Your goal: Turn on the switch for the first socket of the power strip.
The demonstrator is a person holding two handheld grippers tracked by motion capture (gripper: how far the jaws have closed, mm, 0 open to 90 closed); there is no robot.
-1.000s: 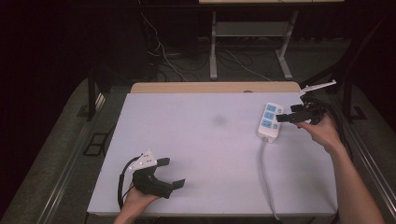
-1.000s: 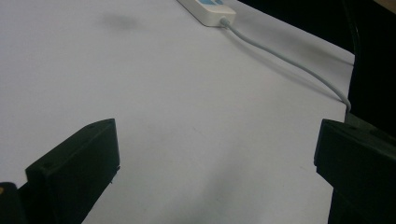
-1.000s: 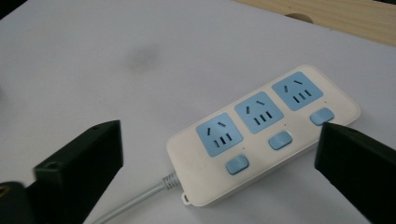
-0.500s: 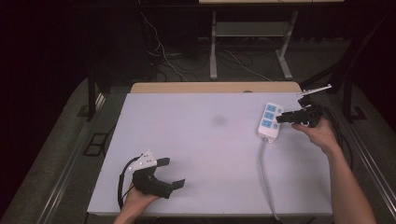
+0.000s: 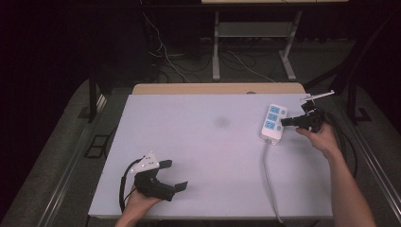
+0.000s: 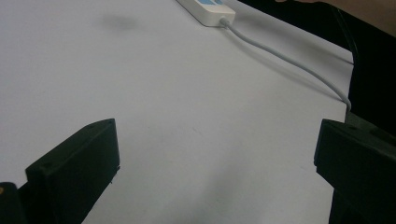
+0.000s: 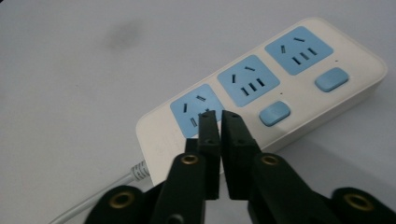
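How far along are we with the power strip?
Done: the right gripper has just closed its jaws, nothing between them, tips poised at the power strip near its cable-end socket. In hand: likely lining up to press a blue switch. Left: the press itself, which no switch visibly shows. The left gripper rests open on the table.

No legible text, brand, number or label found. The power strip (image 7: 280, 93) bears only unmarked blue socket faces and blue buttons; no print on its white casing can be made out. The table (image 5: 198, 142) surface carries a faint grey smudge, not a mark that reads.
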